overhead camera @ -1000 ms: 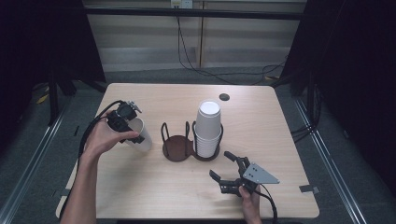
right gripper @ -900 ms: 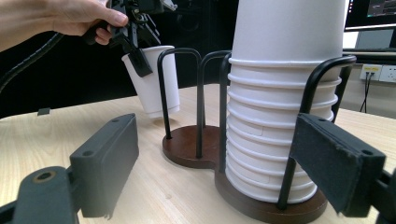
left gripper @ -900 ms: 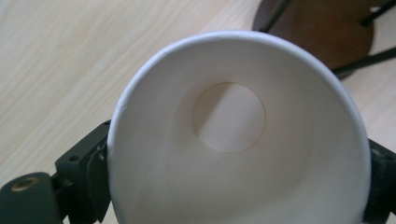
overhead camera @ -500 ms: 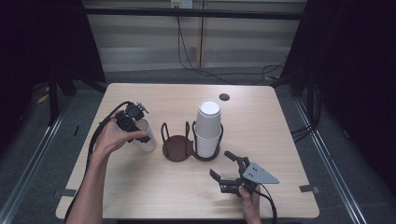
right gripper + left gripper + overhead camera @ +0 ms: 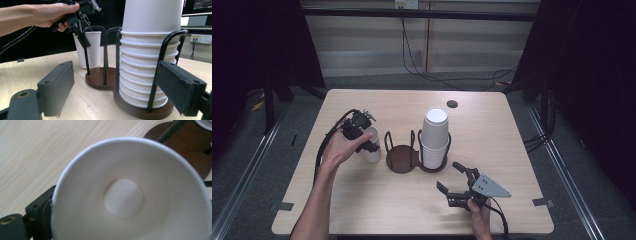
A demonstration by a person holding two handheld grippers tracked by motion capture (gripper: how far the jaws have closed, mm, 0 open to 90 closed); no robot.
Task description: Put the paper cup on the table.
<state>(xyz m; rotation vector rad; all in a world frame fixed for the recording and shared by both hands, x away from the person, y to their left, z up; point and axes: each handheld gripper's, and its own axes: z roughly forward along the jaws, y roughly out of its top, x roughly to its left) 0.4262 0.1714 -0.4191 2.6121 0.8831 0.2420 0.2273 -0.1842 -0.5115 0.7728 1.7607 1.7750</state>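
A single white paper cup stands on the table just left of the brown wire cup holder. My left gripper reaches down over the cup, which sits between its jaws. One pad still lies against the outer wall, and the rim is slightly kinked there. These jaws have just been opening. A tall stack of white cups fills the holder's right ring; the left ring is bare. My right gripper rests open near the front edge, aimed at the stack.
The wooden table has a small dark round mark at the back. The left gripper's cable loops along the forearm. Grey tape tabs sit at the front corners. Dark floor and rails surround the table.
The left hand has carried the single cup to the right and down, setting it beside the holder's empty ring. The right gripper has stayed where it was.
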